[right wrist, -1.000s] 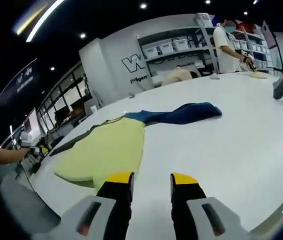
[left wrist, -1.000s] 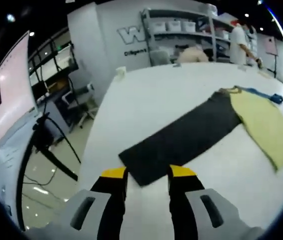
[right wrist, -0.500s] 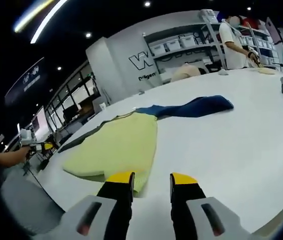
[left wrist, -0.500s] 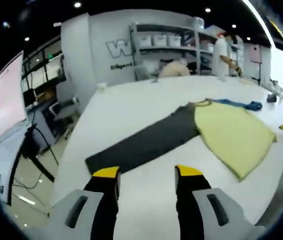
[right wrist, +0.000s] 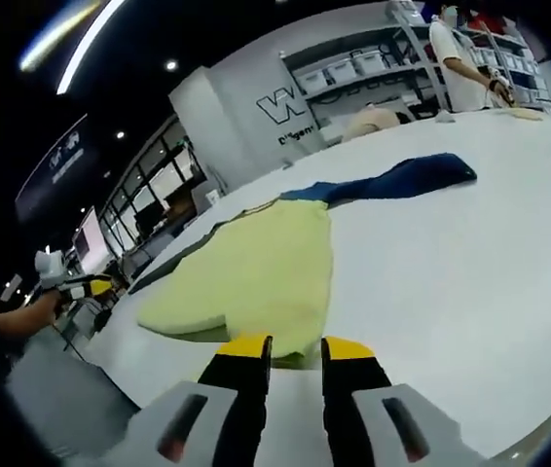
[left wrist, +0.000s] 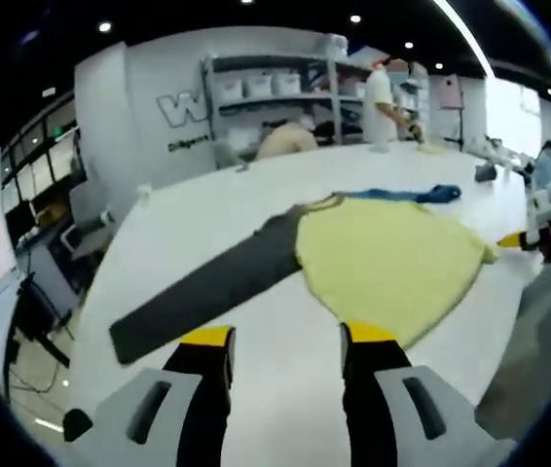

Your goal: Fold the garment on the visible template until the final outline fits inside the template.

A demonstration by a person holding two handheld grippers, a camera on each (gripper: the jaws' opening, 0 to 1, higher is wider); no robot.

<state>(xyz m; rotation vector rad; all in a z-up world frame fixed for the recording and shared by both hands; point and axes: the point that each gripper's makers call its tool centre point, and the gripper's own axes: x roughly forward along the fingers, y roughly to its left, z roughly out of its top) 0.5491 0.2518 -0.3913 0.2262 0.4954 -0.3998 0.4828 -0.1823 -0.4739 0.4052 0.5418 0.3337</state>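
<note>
A long-sleeved garment lies flat on the white table (left wrist: pixel 256 204). Its pale yellow body (left wrist: pixel 392 263) (right wrist: pixel 256 268) has a dark grey sleeve (left wrist: pixel 207 287) (right wrist: pixel 173 261) on one side and a blue sleeve (left wrist: pixel 402 195) (right wrist: pixel 402 178) on the other. My left gripper (left wrist: pixel 287 336) is open above the table, just short of the yellow hem and the grey sleeve. My right gripper (right wrist: pixel 295 347) is open with a narrow gap, and the yellow hem lies right at its tips. Each gripper also appears in the other's view, held by a hand (left wrist: pixel 514 238) (right wrist: pixel 81 285).
Shelves with white bins (left wrist: pixel 275 83) (right wrist: pixel 353 73) stand against the far wall, and a person (left wrist: pixel 385 92) (right wrist: pixel 460 58) works beside them. A beige cloth heap (left wrist: pixel 285 141) (right wrist: pixel 378 119) sits at the table's far end. The table edge drops to the floor at left (left wrist: pixel 71 331).
Both views have moved closer to the garment. The right gripper's jaws have narrowed and now reach the yellow hem. The left view has swung from the grey sleeve towards the yellow body.
</note>
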